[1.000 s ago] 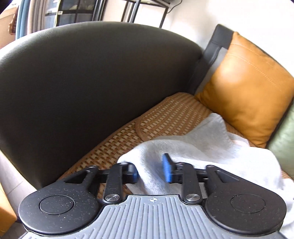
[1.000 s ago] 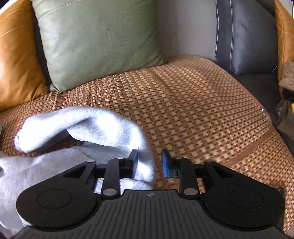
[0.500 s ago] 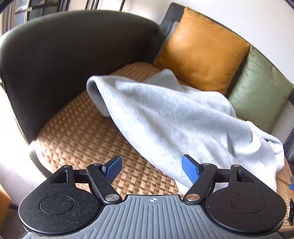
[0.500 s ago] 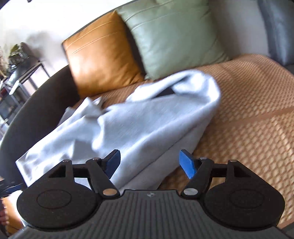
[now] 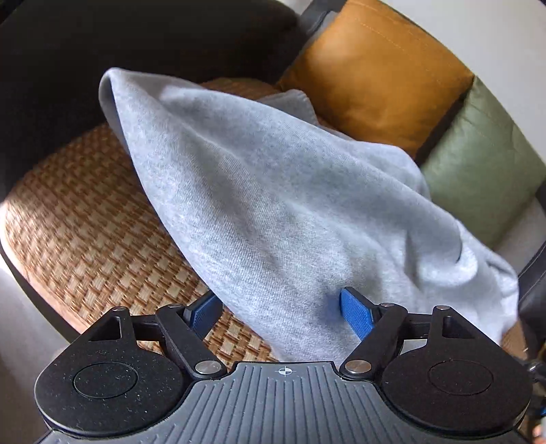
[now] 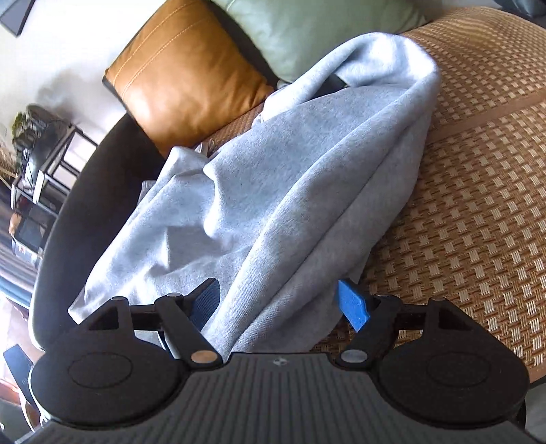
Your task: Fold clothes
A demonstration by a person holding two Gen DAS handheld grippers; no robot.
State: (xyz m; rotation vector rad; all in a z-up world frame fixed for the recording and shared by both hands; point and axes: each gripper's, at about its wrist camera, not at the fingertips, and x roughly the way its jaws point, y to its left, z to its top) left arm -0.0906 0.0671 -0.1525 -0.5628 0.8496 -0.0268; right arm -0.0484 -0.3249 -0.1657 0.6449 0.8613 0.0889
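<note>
A light grey sweatshirt-like garment [image 5: 273, 211] lies loosely folded in a rumpled heap on the woven sofa seat; it also shows in the right wrist view [image 6: 279, 191]. My left gripper [image 5: 279, 312] is open, its blue pads spread wide above the garment's near edge, holding nothing. My right gripper [image 6: 278, 302] is open too, its pads on either side of the garment's near hem without touching it.
The woven mat seat [image 5: 88, 239] [image 6: 477, 205] carries an orange cushion [image 5: 372, 68] [image 6: 184, 75] and a green cushion [image 5: 484, 160] [image 6: 317, 24] at the back. The black curved armrest [image 5: 68, 68] bounds the left end. A metal side table [image 6: 41, 160] stands beyond it.
Both grippers were nearly shut on the garment a second ago; they let go, opened wide and drew back and up. The garment now lies folded over on the seat.
</note>
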